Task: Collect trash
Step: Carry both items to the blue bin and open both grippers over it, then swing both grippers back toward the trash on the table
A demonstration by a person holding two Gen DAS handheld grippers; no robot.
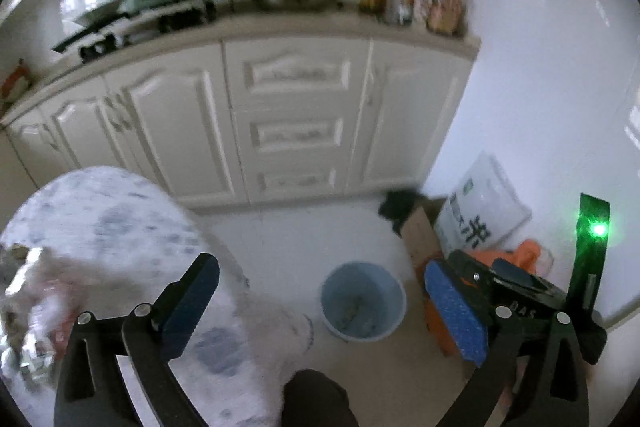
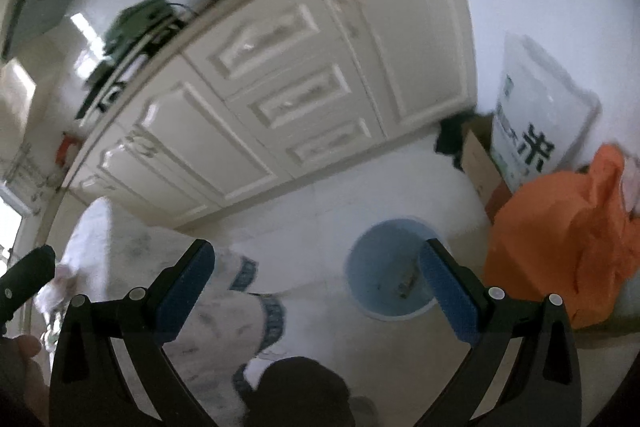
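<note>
The left gripper [image 1: 324,307] stands with its black fingers and blue pads spread wide and nothing between them. The right gripper [image 2: 318,291] is likewise spread fully apart and bare.

Beyond and below both pairs of fingertips lies open pale floor [image 1: 304,231], bounded at the far side by a run of cream panelled kitchen cabinets [image 1: 296,115] under a cluttered countertop. Left of the left gripper, a table draped in a white cloth with a blue-grey pattern [image 1: 120,223] reaches under its left finger; the cloth's edge hangs down just beside the floor gap. To the right the room is closed by a brown cardboard box [image 1: 420,235], a white printed sack [image 1: 484,207] and an orange plastic bag [image 2: 560,239] against the white wall.

The round light-blue plastic waste bin [image 1: 362,301] stands on the floor, seen between the left gripper's fingers, nearer its right pad. From the right wrist the bin [image 2: 384,275] sits behind the right finger, its rim partly hidden by that pad; small scraps lie inside.

Only the left wrist view shows blurred crumpled litter [image 1: 28,307] on the table at far left, and the right gripper's body with a green light. Only the right wrist view shows the orange bag whole, and the tip of the left gripper at its left edge.
</note>
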